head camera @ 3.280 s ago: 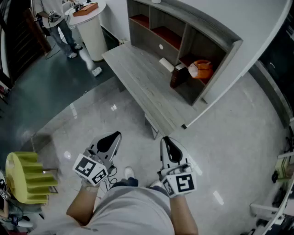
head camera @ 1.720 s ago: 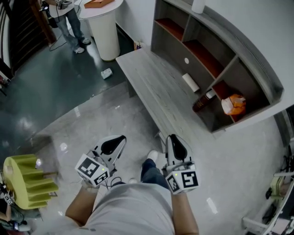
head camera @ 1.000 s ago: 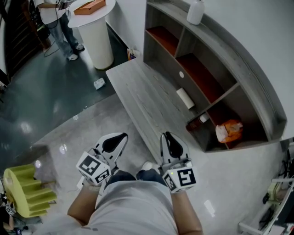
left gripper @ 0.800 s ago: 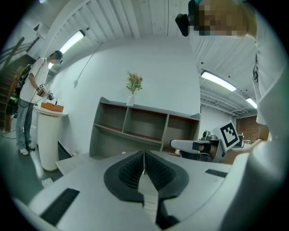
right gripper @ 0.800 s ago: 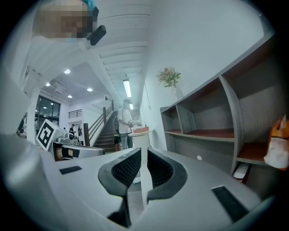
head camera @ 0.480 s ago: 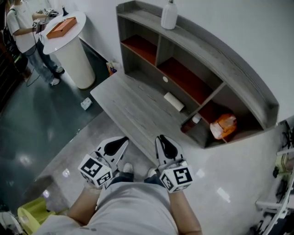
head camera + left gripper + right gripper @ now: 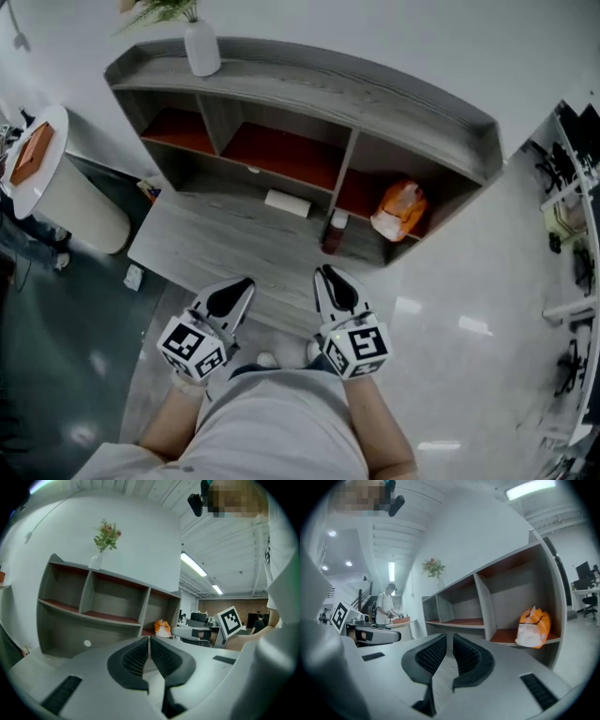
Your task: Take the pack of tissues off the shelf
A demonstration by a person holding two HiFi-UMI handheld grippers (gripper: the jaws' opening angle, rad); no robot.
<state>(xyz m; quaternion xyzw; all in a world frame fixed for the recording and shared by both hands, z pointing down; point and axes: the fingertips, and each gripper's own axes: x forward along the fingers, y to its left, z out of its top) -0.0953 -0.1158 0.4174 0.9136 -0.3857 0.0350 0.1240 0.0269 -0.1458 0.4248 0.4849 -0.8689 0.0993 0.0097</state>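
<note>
Both tools were low by the person's body, well apart from the shelf (image 7: 309,89). The left tool (image 7: 231,296) had its jaws pressed together with nothing between them. The right tool (image 7: 335,285) showed only a thin slit between its jaws, also empty. The pack of tissues (image 7: 398,210), orange and white, sat in the right-hand compartment of the shelf, not yet touched.

Risks, as a judgement:
- Both tools were closed, so a reach without opening first would just shove the pack deeper into the compartment.
- A dark bottle (image 7: 333,233) stood by the divider, just left of the pack. A right tool coming in from that side could tip it.
- The pack looked soft and crumpled, so a pinch on a loose edge might slip or tear the wrap.
- The table (image 7: 202,246) lay between the person and the shelf, and a low reach could clip its edge.

Compared with half a second earlier, the shelf had swung from a diagonal to square-on in the head view. The vase (image 7: 202,49) sat nearer the top left. The white roll (image 7: 287,202) and the pack kept their places, and the tools held the same pose.
</note>
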